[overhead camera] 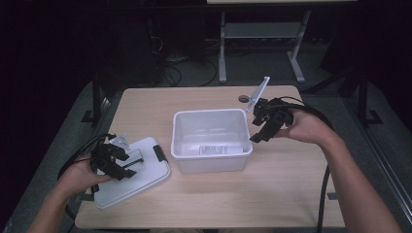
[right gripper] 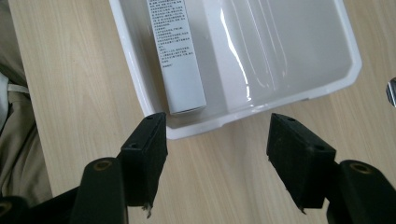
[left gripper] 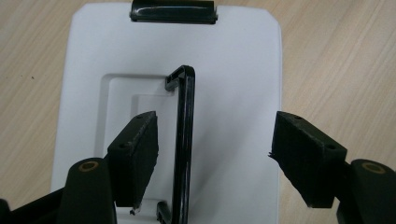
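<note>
A white lid (overhead camera: 138,182) lies flat at the table's left, and a thin black handle (left gripper: 184,140) runs along its middle. My left gripper (overhead camera: 127,165) hovers over the lid. Its jaws (left gripper: 215,158) stand wide on either side of the handle, and neither pad touches it. A clear plastic box (overhead camera: 214,162) sits uncovered at the table's centre, with a printed label (right gripper: 180,60) on its inside. Just off the box's right rim (right gripper: 261,105), my right gripper (overhead camera: 260,133) is open over bare wood (right gripper: 217,158), with nothing between its jaws.
A black latch (left gripper: 173,10) sits on the lid's far end. A small dark round object (overhead camera: 244,98) lies near the table's far edge. The wooden table (overhead camera: 282,189) has free room in front of and to the right of the box.
</note>
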The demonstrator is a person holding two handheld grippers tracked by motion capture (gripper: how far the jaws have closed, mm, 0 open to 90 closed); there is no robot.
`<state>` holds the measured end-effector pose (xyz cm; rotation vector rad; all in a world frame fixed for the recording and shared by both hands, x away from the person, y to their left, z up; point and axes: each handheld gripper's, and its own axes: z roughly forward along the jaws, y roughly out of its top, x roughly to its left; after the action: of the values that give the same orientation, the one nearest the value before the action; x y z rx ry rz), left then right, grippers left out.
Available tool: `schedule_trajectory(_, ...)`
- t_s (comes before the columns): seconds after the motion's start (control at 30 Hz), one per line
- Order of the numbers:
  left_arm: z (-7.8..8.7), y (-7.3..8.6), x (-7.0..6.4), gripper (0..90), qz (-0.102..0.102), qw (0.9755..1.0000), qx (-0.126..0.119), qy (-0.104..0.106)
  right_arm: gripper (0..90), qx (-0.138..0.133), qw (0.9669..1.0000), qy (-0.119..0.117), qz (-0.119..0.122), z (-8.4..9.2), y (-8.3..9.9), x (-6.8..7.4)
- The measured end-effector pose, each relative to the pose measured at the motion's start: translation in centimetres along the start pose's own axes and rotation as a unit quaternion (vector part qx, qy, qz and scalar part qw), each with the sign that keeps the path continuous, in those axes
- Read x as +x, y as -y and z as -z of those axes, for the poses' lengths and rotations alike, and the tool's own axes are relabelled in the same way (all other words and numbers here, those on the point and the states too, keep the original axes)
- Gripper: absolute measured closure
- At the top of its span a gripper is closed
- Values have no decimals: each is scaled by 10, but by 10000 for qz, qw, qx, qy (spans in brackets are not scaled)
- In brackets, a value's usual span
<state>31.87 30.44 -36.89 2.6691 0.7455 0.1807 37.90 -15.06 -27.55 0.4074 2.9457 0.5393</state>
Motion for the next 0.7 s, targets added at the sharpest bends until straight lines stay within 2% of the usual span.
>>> schedule_trajectory(0.5, -4, 2, -1, 328, -33, 10000, 36, -41, 361, -82, 9997, 61, -229, 9, 24, -1)
schedule_trajectory(0.7, -5, 4, 0, 373, -12, 9999, 73, -102, 358, -108, 9993, 83, -336, 10, 34, -2)
